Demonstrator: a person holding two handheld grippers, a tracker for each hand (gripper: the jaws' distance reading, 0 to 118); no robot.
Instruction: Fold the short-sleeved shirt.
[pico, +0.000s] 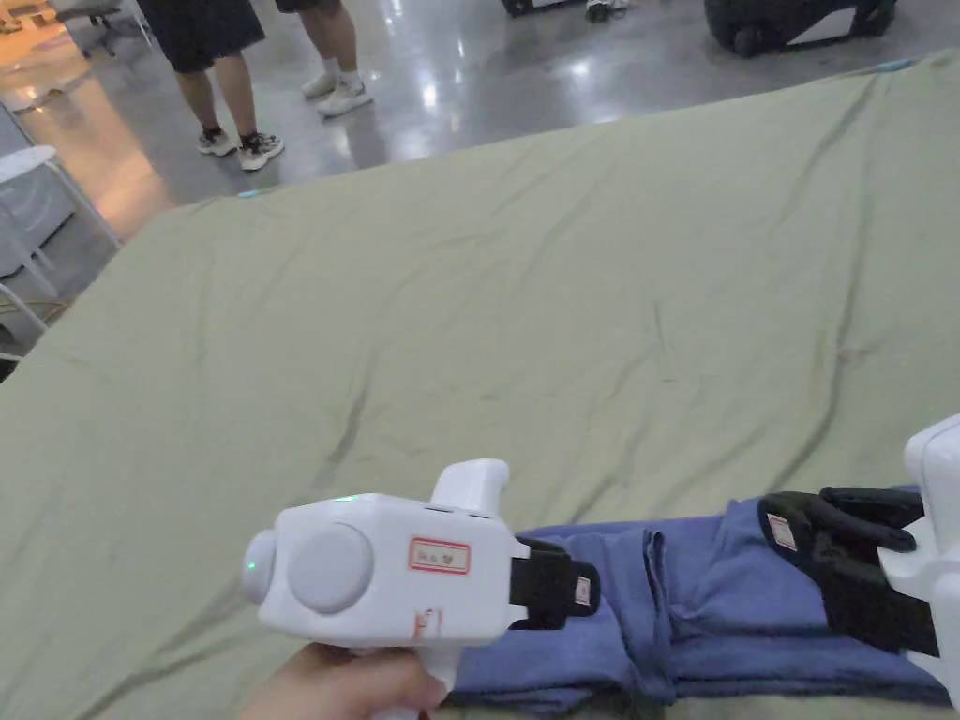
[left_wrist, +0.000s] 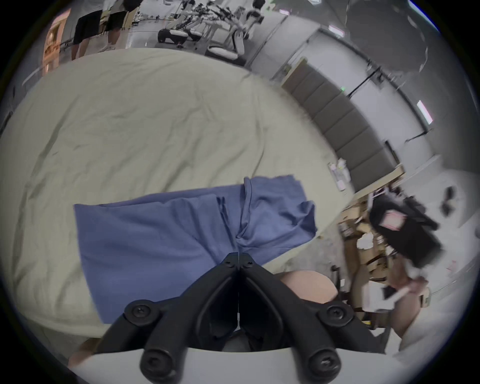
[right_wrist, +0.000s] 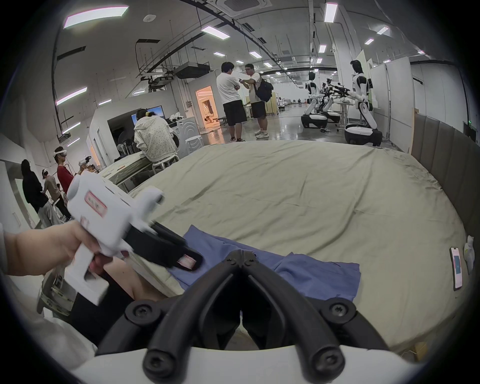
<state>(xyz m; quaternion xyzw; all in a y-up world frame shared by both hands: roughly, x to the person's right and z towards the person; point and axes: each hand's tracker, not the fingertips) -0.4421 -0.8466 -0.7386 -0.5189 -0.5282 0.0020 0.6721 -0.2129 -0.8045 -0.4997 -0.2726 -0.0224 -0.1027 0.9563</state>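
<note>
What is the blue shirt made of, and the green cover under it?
The blue shirt looks like soft, matte knit cloth, maybe cotton: it lies in limp folds with no shine. The green cover looks like thin woven sheet fabric, also matte, with long shallow creases running across it. The exact fibres cannot be told from the look alone.

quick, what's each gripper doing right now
Left gripper: closed, tips at the near edge of the shirt; a pinch on it cannot be told.
Right gripper: closed, above the shirt, holding nothing visible.
</note>
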